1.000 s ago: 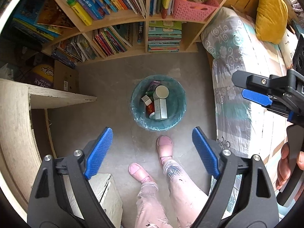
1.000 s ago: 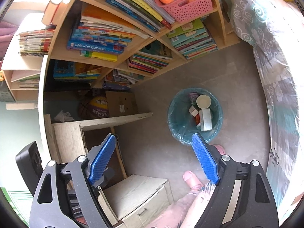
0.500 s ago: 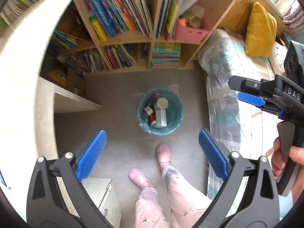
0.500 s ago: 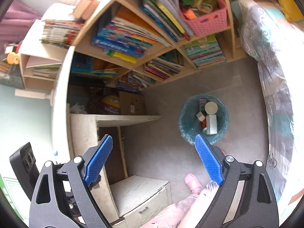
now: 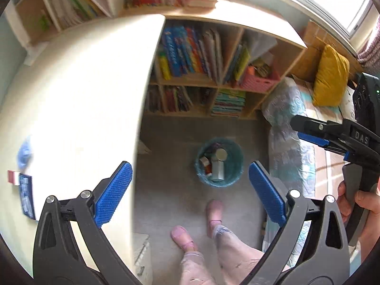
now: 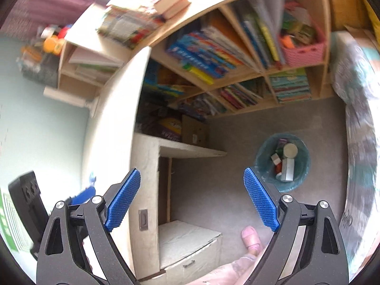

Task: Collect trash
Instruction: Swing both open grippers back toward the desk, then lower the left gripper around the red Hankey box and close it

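Two claws, both released and empty: left claw (image 5: 190, 194), right claw (image 6: 192, 198). Round teal-lined trash bin (image 5: 234, 153) stands upright on grey floor (image 5: 166, 166), mouth upward; grey rectangular carton (image 5: 218, 169) inside, long axis toward bookshelf (image 5: 213, 83).

1. The left black two-finger gripper with blue ribbed pads (image 5: 190, 194) fills the lower part of the left wrist view, jaws spread wide, nothing between them.
2. The right black gripper with blue pads (image 6: 192, 199) likewise stands wide and empty.
3. At the right edge of the left view, the person's right hand (image 5: 363, 211) wraps its handle.
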Available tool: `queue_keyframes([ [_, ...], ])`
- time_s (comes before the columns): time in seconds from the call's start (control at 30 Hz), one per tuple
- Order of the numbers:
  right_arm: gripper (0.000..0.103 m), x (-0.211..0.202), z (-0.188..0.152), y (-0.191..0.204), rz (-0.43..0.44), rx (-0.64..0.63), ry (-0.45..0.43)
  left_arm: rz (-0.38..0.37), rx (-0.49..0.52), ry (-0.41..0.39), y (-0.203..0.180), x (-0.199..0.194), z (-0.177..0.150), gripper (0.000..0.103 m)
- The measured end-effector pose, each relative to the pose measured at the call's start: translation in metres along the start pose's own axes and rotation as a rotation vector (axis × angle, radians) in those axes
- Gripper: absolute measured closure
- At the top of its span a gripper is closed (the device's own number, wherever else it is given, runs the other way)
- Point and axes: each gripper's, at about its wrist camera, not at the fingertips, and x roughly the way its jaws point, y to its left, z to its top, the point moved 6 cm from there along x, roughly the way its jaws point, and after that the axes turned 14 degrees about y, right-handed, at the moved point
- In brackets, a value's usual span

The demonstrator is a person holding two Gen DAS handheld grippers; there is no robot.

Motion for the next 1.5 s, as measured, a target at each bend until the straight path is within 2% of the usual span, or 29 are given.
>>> queue_keyframes([
  [0.2,0.015,0.019,-0.004,0.057,0.02,-0.11,0.042,0.05,-0.077,-0.043,0.05,-0.021,-0.013,0.007],
  [0.5,0.015,0.053,-0.012,0.126,0.026,-0.233,0.115,0.049,-0.243,-0.077,0.127,-0.037,-0.043,0.007],
  [1.07,0.015,0.108,-0.037,0.212,0.025,-0.374,0.201,0.104,-0.432,-0.1,0.229,-0.053,-0.111,0.007],
  [1.33,0.015,0.139,-0.049,0.248,0.014,-0.429,0.235,0.104,-0.551,-0.103,0.289,-0.057,-0.147,0.007],
  [1.5,0.015,0.151,-0.056,0.269,0.016,-0.462,0.247,0.093,-0.604,-0.111,0.313,-0.061,-0.162,0.007],
])
